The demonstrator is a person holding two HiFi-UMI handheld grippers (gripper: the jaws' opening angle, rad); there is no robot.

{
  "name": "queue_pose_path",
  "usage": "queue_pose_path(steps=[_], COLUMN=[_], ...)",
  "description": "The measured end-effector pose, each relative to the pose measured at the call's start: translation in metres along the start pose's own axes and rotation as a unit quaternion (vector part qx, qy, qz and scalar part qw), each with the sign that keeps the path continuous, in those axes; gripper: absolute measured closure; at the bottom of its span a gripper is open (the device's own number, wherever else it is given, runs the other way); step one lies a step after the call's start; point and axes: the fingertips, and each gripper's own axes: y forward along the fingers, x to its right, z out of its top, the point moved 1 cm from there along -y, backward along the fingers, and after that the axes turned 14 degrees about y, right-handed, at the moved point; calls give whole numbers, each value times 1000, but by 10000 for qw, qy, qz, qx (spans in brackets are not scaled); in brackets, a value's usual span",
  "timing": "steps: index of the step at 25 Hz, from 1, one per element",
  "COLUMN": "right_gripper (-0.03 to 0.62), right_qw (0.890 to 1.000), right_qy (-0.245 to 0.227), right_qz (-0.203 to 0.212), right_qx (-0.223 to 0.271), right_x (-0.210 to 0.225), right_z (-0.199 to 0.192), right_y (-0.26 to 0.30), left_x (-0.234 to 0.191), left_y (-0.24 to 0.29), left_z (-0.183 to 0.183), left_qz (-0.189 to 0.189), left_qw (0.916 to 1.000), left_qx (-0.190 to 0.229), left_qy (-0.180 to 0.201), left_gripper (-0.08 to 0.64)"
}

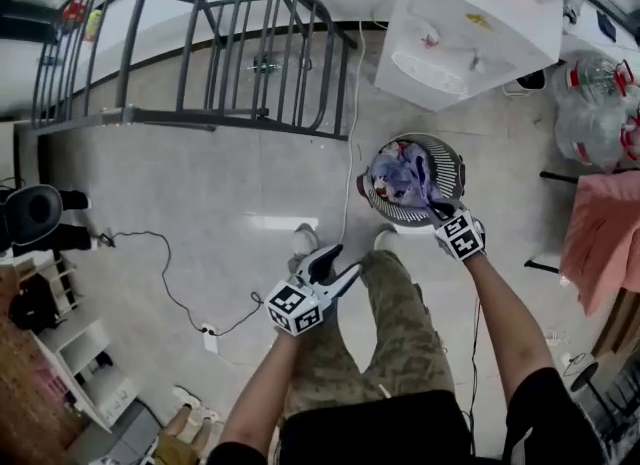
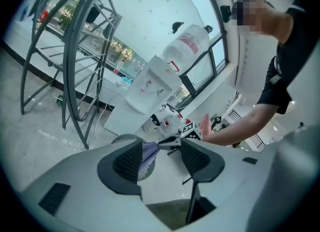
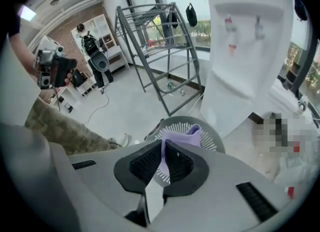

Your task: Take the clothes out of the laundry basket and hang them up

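A round grey laundry basket (image 1: 452, 158) stands on the floor in front of my feet, holding a heap of lilac and patterned clothes (image 1: 400, 175). My right gripper (image 1: 440, 213) hangs over its near rim, shut on a fold of a lilac garment (image 3: 182, 136) that rises from the basket (image 3: 210, 128) to the pads. My left gripper (image 1: 335, 265) is held lower left of the basket, above my left leg, open with nothing between its fingers. In the left gripper view the same gripper (image 2: 161, 158) looks toward the basket (image 2: 125, 138) and the lifted garment (image 2: 149, 151).
A dark metal drying rack (image 1: 200, 43) stands at the far left. A white water dispenser (image 1: 470, 23) rises just behind the basket. A pink cloth (image 1: 605, 243) hangs at the right edge. A power cable (image 1: 170, 283) trails over the floor on the left.
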Motion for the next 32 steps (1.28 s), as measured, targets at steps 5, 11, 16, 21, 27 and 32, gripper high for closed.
queue_pose_path(steps=[5, 11, 16, 21, 27, 32], right_gripper=[574, 574, 574, 574, 574, 574], right_qw=[9972, 9877, 9765, 9696, 9631, 9571], right_qy=[-236, -629, -1090, -1187, -1348, -1523], right_qz=[73, 318, 440, 535, 656, 891], right_qx=[713, 1392, 1806, 2071, 2235, 2300], right_x=[-3, -30, -60, -87, -124, -156], right_z=[55, 109, 140, 160, 172, 180], right_y=[-108, -232, -297, -339, -380, -420], left_x=[25, 60, 79, 86, 83, 94], left_y=[-4, 0, 18, 19, 12, 18], left_z=[54, 118, 147, 166, 179, 184], left_qz=[116, 235, 88, 38, 3, -97], left_qw=[9996, 9972, 9949, 9933, 9907, 9859], left_qx=[253, 595, 833, 729, 511, 199], left_qy=[109, 388, 559, 896, 1258, 1656], left_gripper=[336, 336, 336, 336, 321, 321])
